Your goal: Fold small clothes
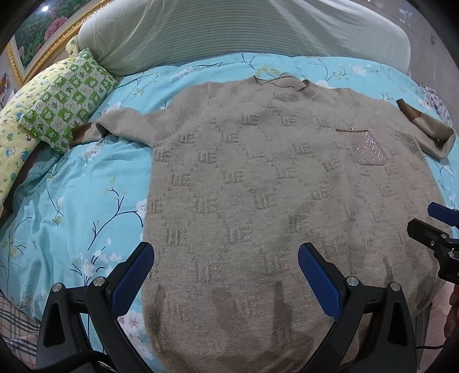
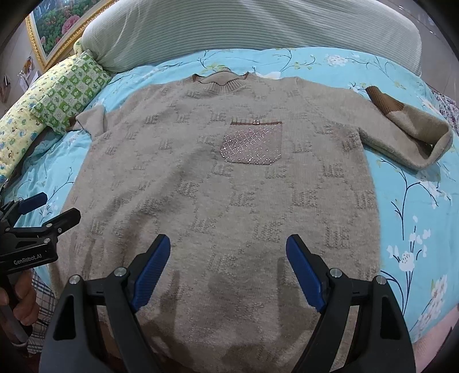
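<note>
A beige knit sweater (image 1: pixel 258 186) with a woven letter pattern lies flat, front up, on a blue floral bedsheet (image 1: pixel 71 200); it also shows in the right wrist view (image 2: pixel 229 186). It has a sparkly chest pocket (image 2: pixel 252 143) and brown cuffs. Its left sleeve (image 1: pixel 120 126) lies bunched; its right sleeve (image 2: pixel 410 134) is folded back on itself. My left gripper (image 1: pixel 226 258) is open above the sweater's lower left part, holding nothing. My right gripper (image 2: pixel 228 252) is open above the lower middle, holding nothing. Each gripper shows at the edge of the other's view.
A grey-green ribbed headboard cushion (image 1: pixel 229 28) runs along the back. A green checked pillow (image 1: pixel 68 97) and a yellow one (image 1: pixel 17 132) lie at the left. A gold-framed flower painting (image 2: pixel 57 25) hangs behind. A plaid cloth (image 1: pixel 14 324) is at the near left edge.
</note>
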{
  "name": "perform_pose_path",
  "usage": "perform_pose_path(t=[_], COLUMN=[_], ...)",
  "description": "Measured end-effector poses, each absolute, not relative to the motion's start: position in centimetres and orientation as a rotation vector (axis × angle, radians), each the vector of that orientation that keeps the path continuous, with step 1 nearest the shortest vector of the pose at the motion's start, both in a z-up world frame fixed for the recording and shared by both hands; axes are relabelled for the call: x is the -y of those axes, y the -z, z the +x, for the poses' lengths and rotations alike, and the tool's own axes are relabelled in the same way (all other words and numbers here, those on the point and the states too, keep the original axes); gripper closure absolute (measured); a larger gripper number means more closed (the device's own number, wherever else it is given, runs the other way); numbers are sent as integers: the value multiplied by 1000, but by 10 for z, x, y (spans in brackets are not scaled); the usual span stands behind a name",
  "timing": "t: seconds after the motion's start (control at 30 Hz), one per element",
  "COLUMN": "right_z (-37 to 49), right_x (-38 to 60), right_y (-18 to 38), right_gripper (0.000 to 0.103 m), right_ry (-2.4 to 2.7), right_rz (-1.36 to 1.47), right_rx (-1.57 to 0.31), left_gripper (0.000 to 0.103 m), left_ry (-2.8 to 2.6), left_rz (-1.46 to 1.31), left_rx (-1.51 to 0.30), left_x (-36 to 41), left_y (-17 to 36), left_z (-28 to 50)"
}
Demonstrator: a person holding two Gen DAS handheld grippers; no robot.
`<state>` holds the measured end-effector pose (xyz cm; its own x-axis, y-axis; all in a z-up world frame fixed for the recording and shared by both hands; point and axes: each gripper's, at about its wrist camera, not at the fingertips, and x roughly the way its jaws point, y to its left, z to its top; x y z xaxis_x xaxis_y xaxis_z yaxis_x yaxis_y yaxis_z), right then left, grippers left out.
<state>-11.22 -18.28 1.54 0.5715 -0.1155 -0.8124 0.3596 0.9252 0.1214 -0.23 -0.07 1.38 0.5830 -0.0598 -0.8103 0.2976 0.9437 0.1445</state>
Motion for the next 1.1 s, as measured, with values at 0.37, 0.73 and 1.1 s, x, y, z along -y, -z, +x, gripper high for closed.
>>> perform_pose_path(t=[0.37,0.73,1.1], right_z=[-110,-110,-111], right_x=[181,179,186], right_y=[-17,-17,-20], right_gripper=[20,20,20], right_ry=[286,285,292], right_rz=[284,288,306], right_rx=[-940,-936,-899], left_gripper=[2,2,2], left_ry=[218,211,195], left_rz=[287,290,272], left_rx=[-913,-928,-935], left_x=[2,-2,-13], left_y=[-19,-17,-18], left_z=[-5,-3,6])
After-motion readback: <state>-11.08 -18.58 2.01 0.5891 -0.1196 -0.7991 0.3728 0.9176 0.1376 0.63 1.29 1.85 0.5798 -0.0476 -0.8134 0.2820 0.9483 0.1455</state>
